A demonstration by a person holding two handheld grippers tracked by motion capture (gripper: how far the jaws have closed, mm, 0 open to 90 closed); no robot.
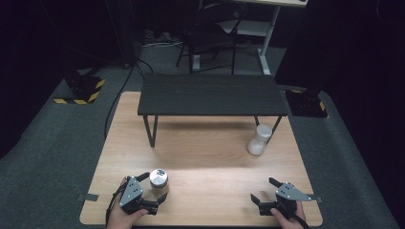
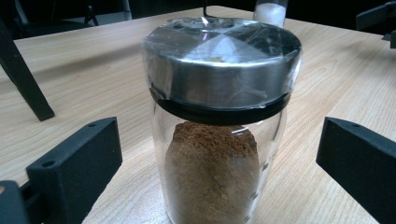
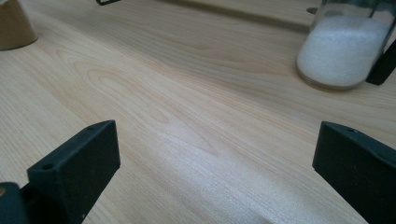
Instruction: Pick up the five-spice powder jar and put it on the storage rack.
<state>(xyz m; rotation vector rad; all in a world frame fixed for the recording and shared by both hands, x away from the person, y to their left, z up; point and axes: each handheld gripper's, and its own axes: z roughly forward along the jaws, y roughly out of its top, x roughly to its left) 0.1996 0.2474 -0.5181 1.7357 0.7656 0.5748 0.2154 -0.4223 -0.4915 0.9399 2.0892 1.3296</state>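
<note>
Bare wooden table (image 1: 210, 162) across the middle, open between the near edge and the black raised shelf (image 1: 210, 95) at the far side. Blocked near left by a steel-lidded jar of brown powder (image 2: 219, 121), upright between spread jaws with gaps either side. Narrowed far right by a jar of white powder (image 1: 260, 139) beside the shelf's right leg (image 1: 276, 128).

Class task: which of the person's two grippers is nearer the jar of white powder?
Right. The right gripper sits open, below the white powder jar with bare table between. The left gripper is across the table, its jaws around the brown powder jar.
</note>
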